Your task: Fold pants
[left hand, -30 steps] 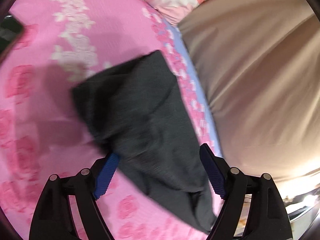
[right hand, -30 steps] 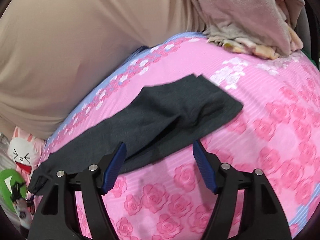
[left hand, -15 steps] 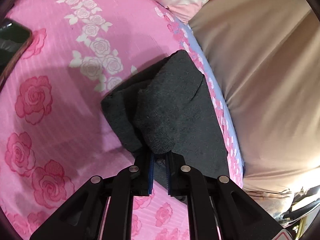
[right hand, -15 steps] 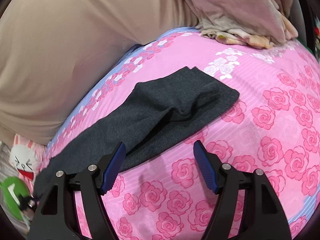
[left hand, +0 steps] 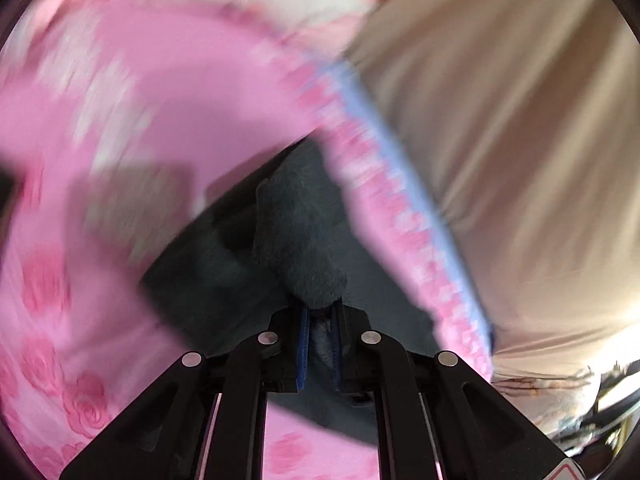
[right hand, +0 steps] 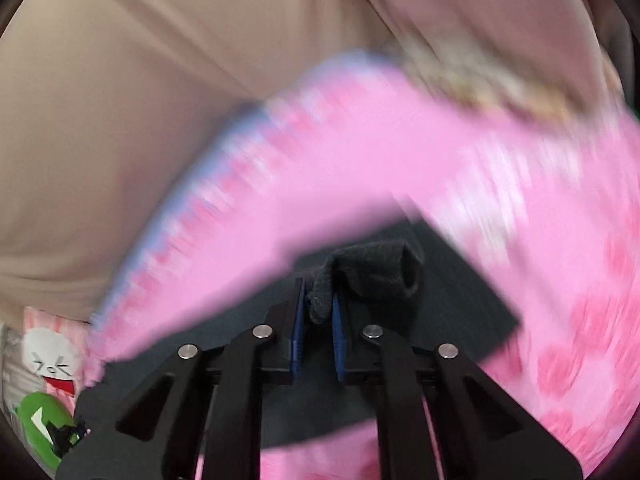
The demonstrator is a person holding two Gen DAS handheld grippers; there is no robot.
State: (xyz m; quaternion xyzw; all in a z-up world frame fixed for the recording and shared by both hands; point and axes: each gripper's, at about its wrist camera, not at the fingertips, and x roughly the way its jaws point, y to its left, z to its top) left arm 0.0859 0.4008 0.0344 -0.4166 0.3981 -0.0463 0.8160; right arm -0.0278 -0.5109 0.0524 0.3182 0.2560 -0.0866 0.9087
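A: It's a bed under a pink rose-print sheet, with a beige cover bunched along its far edge. Everything but the tools is smeared by motion. Where are the pants?

B: The dark grey pants lie on the sheet, at about 6 o'clock in both wrist views, reaching right up into each tool. The left gripper has its fingers pressed together on a puckered fold of the cloth. The right gripper pinches another bunch, which bulges up between the blue pads.

A: Why one at each end?

B: My guess is that two grips along one edge let the edge rise evenly, so it can be carried over the rest of the garment in one fold without sagging in the middle.

A: And against a second ago?

B: Then both tools stood spread over flat cloth. The left one shut first, and it has held since; the right one's fingers have just been closing, and grey cloth is between them. The pants sat further out then; now they fill the lower middle, and a plush toy shows at 8 o'clock on the right.
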